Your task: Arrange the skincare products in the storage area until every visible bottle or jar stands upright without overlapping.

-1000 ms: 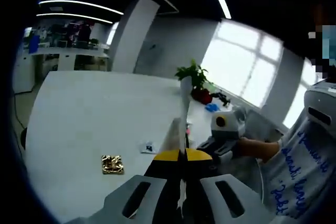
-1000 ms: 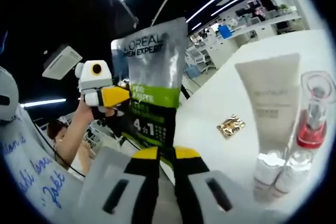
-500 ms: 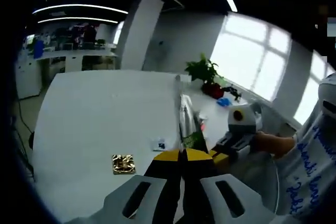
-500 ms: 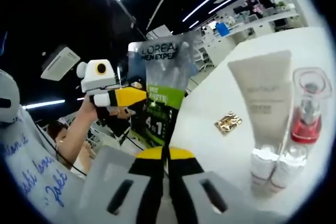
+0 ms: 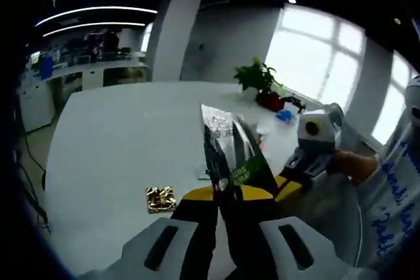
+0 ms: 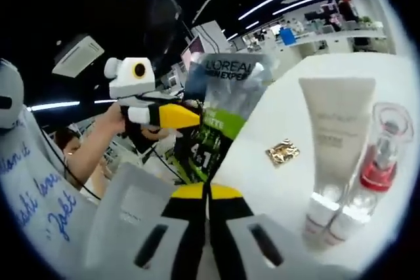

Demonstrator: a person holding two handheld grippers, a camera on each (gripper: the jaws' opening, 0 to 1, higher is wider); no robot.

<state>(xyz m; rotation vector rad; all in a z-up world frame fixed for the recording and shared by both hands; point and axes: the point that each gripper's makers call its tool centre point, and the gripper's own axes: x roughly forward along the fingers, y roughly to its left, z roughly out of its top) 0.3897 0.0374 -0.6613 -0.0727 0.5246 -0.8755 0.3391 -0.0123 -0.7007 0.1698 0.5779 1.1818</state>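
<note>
Tube held aloft between both tongs, not yet stood among the other products.

The right tongs (image 6: 205, 191) are clamped on the lower end of the green-and-silver tube (image 6: 220, 119), which rises toward 12 o'clock in the right gripper view; the left tongs (image 6: 187, 115) come in from 9 o'clock and touch its edge. In the left gripper view the left tongs (image 5: 223, 195) are closed on the tube (image 5: 230, 155), with the right tongs (image 5: 289, 185) at 3 o'clock. On the tabletop (image 6: 282, 181), at 3 to 4 o'clock, a white tube (image 6: 331, 142) and a red-capped bottle (image 6: 380, 155) stand upright, just beside each other; a gold packet (image 6: 282, 153) lies near them. The step appears to be a handover or re-grip. Next, the tube probably needs lowering cap-down onto bare tabletop beside the standing pair, clear of them.
</note>
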